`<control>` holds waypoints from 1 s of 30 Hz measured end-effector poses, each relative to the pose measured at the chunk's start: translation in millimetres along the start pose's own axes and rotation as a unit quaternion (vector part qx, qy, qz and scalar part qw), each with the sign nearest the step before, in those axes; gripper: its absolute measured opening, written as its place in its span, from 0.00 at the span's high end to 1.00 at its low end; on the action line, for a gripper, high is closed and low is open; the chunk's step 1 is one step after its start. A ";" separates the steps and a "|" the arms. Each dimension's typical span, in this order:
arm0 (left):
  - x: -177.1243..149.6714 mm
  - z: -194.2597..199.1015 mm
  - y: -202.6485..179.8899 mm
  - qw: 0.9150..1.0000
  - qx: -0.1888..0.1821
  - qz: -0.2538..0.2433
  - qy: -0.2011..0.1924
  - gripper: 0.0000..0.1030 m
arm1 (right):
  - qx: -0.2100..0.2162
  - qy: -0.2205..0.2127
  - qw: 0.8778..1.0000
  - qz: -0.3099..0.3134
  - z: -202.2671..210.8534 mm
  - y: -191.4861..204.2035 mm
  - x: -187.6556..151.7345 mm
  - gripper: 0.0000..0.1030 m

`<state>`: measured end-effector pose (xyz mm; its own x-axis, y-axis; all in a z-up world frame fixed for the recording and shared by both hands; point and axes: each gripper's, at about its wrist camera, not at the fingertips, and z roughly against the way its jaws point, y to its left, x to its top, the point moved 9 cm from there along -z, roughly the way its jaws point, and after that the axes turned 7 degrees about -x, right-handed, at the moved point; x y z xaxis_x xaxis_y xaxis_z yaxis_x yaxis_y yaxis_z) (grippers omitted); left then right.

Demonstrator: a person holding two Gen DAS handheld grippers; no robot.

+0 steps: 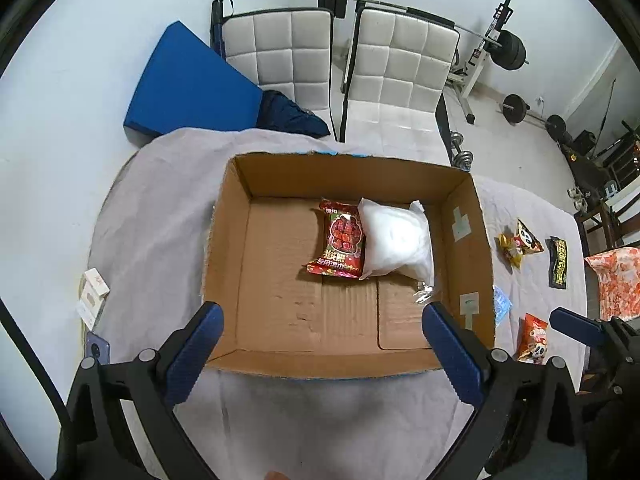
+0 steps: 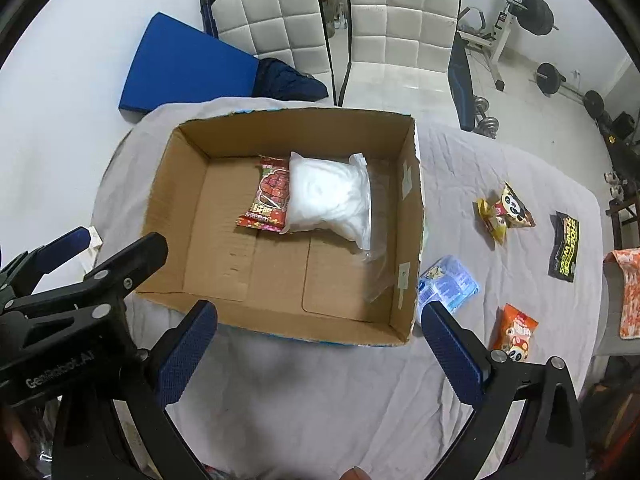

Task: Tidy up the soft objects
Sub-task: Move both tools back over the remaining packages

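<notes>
Nearest the cameras, both claws hang with their blue-padded fingers spread wide and nothing between them — the left gripper over the near edge of the cardboard box, the right gripper just above the box's near right corner. The box sits open on a table draped in a grey cloth. Inside it, toward the far side, a red snack packet lies flat, with a white soft bag touching it and overlapping its right edge. To the right of the box, loose on the cloth, lie a light blue packet just beside the box wall, an orange packet, a panda-print packet and a black packet. Beyond the table stand two white padded chairs.
</notes>
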<state>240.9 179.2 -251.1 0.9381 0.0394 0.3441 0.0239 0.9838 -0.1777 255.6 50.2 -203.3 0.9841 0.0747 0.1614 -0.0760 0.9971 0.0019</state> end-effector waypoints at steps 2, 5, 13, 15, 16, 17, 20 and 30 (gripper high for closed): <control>-0.3 6.8 -1.7 1.000 0.002 -0.002 -0.005 0.01 | 0.005 -0.001 1.000 -0.002 3.3 -1.2 -1.2 0.00; 0.4 15.1 -8.7 1.000 0.000 -0.007 -0.010 0.01 | 0.013 -0.002 1.000 -0.008 7.6 -8.8 -2.5 0.00; 12.5 12.9 -78.3 0.999 -0.033 -0.028 -0.010 0.01 | 0.005 0.004 0.997 -0.073 18.6 -112.0 -4.3 0.00; 16.7 7.6 -104.9 0.998 -0.049 -0.037 -0.007 0.01 | -0.010 0.003 0.995 -0.095 20.7 -152.4 -2.1 0.00; 19.3 3.7 -122.9 0.997 -0.058 -0.045 -0.004 0.01 | -0.023 0.002 0.994 -0.106 20.4 -179.4 -1.5 0.00; 22.9 0.3 -142.1 0.996 -0.069 -0.054 -0.004 0.01 | -0.033 0.002 0.993 -0.115 19.6 -202.9 -0.4 0.00; 33.7 -23.9 -202.1 0.991 -0.089 -0.100 0.009 0.01 | -0.068 0.015 0.988 -0.135 5.9 -275.3 1.2 0.00; 32.5 -179.8 -319.4 0.958 -0.078 -0.234 0.144 0.05 | -0.083 0.092 0.980 -0.153 -107.2 -425.6 -10.9 0.00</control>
<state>325.9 -165.2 -348.9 0.8682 -0.4713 0.1548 0.4951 0.8434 -0.2087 294.4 -373.5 -311.6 0.9701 -0.2428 -0.0019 0.2402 0.9606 -0.1397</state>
